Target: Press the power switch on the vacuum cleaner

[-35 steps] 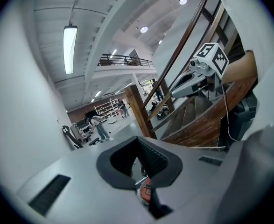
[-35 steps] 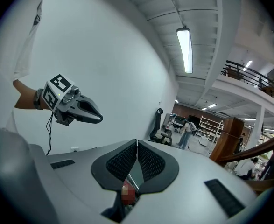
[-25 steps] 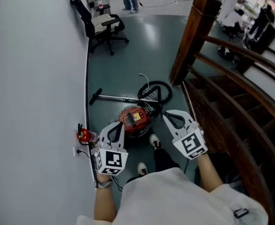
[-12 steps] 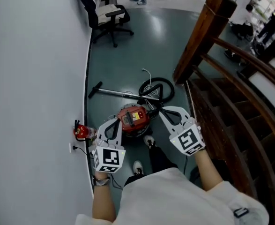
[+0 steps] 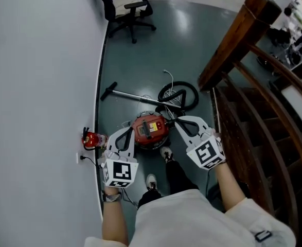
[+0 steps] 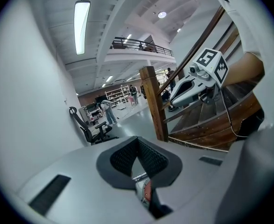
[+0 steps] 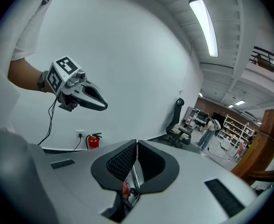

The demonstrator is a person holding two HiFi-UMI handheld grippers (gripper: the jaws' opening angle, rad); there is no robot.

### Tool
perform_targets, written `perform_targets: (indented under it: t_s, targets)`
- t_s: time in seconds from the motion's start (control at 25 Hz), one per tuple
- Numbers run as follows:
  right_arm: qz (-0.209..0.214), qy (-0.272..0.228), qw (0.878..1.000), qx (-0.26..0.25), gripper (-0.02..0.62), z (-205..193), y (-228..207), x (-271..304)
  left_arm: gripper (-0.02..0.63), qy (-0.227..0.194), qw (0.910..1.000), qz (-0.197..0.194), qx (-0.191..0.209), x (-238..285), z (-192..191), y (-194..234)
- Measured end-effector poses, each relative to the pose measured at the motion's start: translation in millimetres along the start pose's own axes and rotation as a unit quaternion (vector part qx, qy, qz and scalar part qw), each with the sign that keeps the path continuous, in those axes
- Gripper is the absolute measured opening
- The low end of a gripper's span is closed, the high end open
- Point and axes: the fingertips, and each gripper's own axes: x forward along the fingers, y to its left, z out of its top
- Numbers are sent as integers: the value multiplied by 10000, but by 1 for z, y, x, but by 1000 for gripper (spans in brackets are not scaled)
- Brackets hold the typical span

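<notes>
The vacuum cleaner, a red round canister with a black top, lies on the grey floor below me. Its black hose coils behind it and its metal wand stretches left. In the head view my left gripper hovers shut by the canister's left side, and my right gripper hovers shut by its right side. Nothing is held in either. In the left gripper view the pads meet and a sliver of the vacuum shows below them. The right gripper view shows its pads closed above the vacuum.
A white wall runs along the left, with a red fire extinguisher and a socket at its foot. A black office chair stands further back. A wooden stair rail and post rise on the right. The person's shoes stand just behind the canister.
The head view has tipped a little, so the chair sits higher in the picture. Both grippers stay shut in about the same places beside the vacuum.
</notes>
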Motion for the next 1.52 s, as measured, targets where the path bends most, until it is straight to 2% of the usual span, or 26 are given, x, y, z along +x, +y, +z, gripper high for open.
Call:
perform_targets:
  t_s: [0.28, 0.52, 0.72, 0.92, 1.24, 1.52]
  targets:
    - [292, -30, 9995, -105, 31, -9, -6, 32, 0, 212, 9997, -66, -112, 24, -24, 3]
    - [374, 63, 9993, 19, 31, -24, -16, 49, 0, 329, 9992, -79, -226, 42, -31, 6]
    - [550, 209, 9982, -57, 31, -36, -19, 61, 0, 413, 9984, 9, -382, 57, -43, 10]
    - [761, 191, 9969, 93, 31, -44, -18, 71, 0, 501, 9978, -13, -440, 72, -51, 4]
    - [1036, 308, 9940, 157, 31, -73, -11, 98, 0, 635, 9960, 46, -625, 85, -72, -3]
    - [1066, 509, 9926, 296, 31, -105, -13, 127, 0, 727, 9943, 88, -779, 102, -95, -4]
